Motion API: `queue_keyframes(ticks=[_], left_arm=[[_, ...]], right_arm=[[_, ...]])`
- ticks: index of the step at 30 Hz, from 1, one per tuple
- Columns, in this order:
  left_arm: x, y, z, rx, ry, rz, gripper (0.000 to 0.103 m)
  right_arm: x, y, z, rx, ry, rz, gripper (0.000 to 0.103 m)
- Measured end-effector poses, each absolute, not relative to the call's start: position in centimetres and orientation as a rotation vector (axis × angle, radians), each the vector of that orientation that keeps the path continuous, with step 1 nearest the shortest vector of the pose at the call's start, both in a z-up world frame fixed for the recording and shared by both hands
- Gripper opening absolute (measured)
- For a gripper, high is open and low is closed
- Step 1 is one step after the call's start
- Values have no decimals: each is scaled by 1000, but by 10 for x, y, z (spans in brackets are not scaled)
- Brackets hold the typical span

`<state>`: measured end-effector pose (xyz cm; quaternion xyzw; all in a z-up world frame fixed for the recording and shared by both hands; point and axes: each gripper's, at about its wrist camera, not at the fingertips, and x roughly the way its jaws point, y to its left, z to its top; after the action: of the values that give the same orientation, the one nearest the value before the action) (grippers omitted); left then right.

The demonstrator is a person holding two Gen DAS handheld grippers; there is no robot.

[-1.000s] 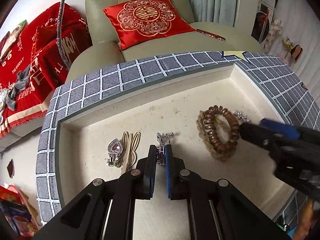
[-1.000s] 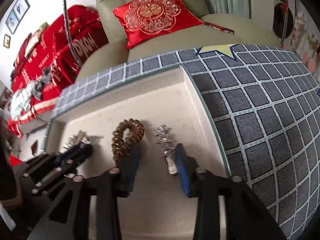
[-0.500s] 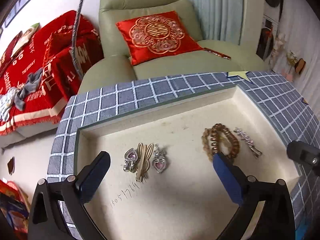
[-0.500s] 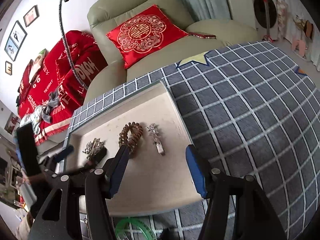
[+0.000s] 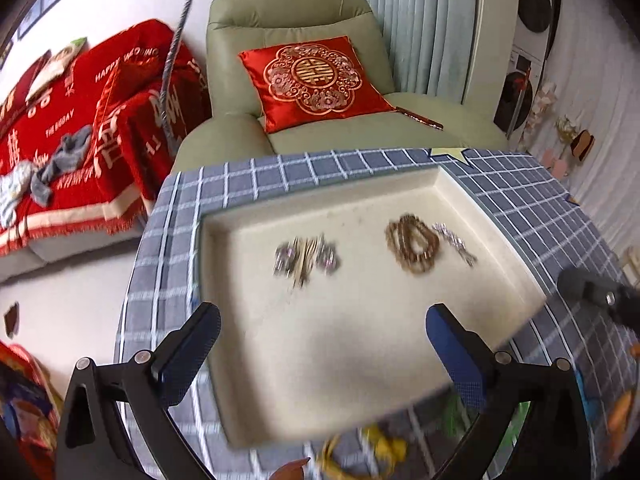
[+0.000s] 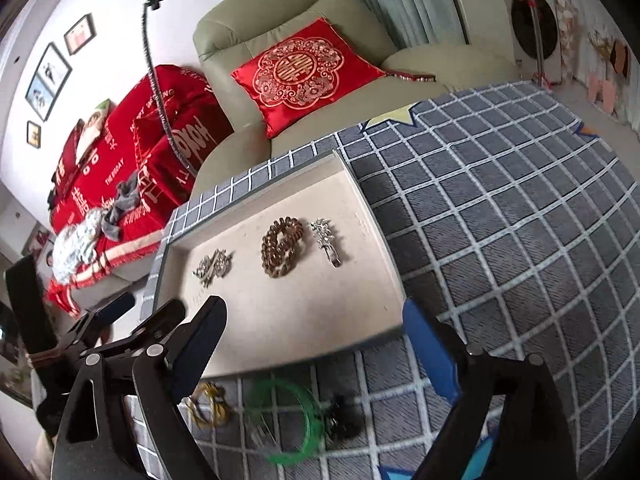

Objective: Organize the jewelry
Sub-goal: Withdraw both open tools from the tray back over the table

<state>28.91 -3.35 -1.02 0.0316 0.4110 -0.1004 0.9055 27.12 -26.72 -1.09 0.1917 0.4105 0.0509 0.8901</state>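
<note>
Jewelry sits sorted in the tray [image 6: 376, 280]; your left gripper [image 5: 320, 344] and right gripper [image 6: 316, 344], just spread, hold nothing. Reaching carelessly for the green bangle [image 6: 284, 420] could nudge the tray.

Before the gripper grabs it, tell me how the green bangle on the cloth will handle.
The green bangle looks like a thin rigid hoop: probably light, holding its shape. Lying flat on the checked cloth, it offers little edge and may slip. Stood on edge, it would likely roll.

Green armchair [image 6: 280, 32], red embroidered cushion [image 6: 304, 72], red throw [image 5: 72, 128], grey checked cloth [image 6: 500, 200]
</note>
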Motion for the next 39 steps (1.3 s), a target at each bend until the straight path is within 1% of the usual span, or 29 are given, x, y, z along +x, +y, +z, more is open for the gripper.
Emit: queue_keyframes(ticks=[5, 13, 21, 31, 39], left_arm=[[251, -17, -14, 42, 861, -222, 103], [204, -2, -23, 41, 855, -199, 103], [178, 8, -37, 59, 862, -169, 103], [188, 24, -59, -57, 972, -138, 103], [197, 17, -63, -95, 990, -92, 103]], right_arm=[[246, -262, -7, 371, 826, 93, 92], [218, -245, -25, 341, 968, 131, 92], [192, -232, -47, 311, 1042, 134, 92], [182, -227, -53, 252, 1071, 94, 92], [200, -225, -47, 199, 1054, 48, 92]])
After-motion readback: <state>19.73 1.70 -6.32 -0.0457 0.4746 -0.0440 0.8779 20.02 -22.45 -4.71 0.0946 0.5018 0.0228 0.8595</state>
